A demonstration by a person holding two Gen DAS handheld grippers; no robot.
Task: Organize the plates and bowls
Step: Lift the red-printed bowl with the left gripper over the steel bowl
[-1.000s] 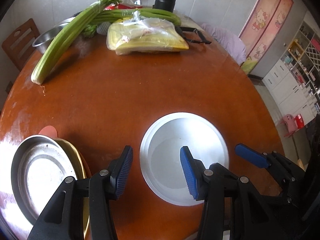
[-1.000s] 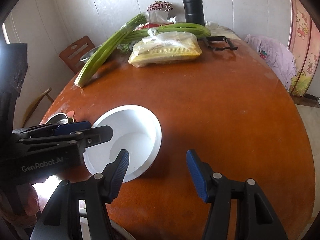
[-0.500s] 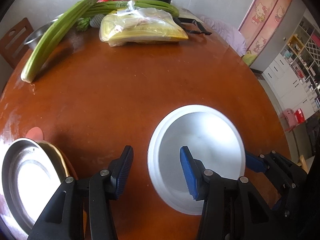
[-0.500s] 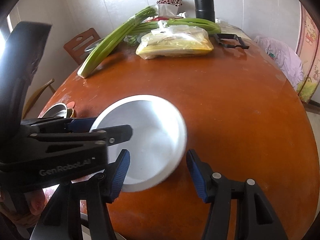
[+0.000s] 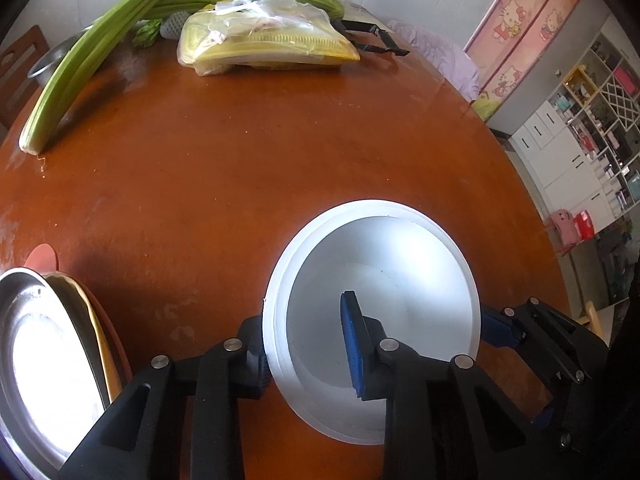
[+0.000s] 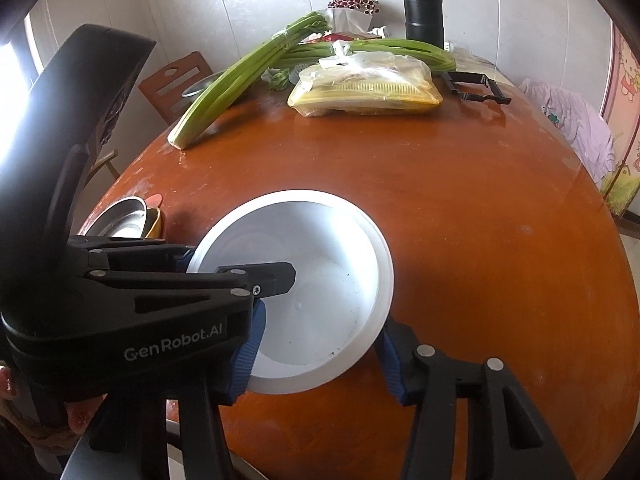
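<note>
A white bowl [image 5: 400, 272] sits tilted over the brown round table [image 5: 240, 160]. My left gripper [image 5: 304, 332] is shut on its near-left rim, one blue pad inside the bowl and the other outside, partly hidden by the rim. In the right wrist view the same bowl [image 6: 320, 248] shows with the left gripper [image 6: 240, 266] reaching in from the left. My right gripper [image 6: 320, 356] has its jaws closing, and the bowl's near edge lies between its fingers; I see no firm press. A steel bowl [image 5: 40, 360] nests in a yellow one at the left.
Celery stalks [image 5: 80, 68], a bagged yellow packet [image 5: 272, 44] and a black flask [image 6: 424, 8] crowd the table's far side. A black clip frame [image 6: 476, 88] lies at the far right. A wooden chair [image 6: 176, 80] stands beyond the left edge.
The left gripper went from open beside the bowl to shut on its rim. The bowl now looms larger and tilted. The right gripper's fingers have narrowed around the bowl's near edge.
</note>
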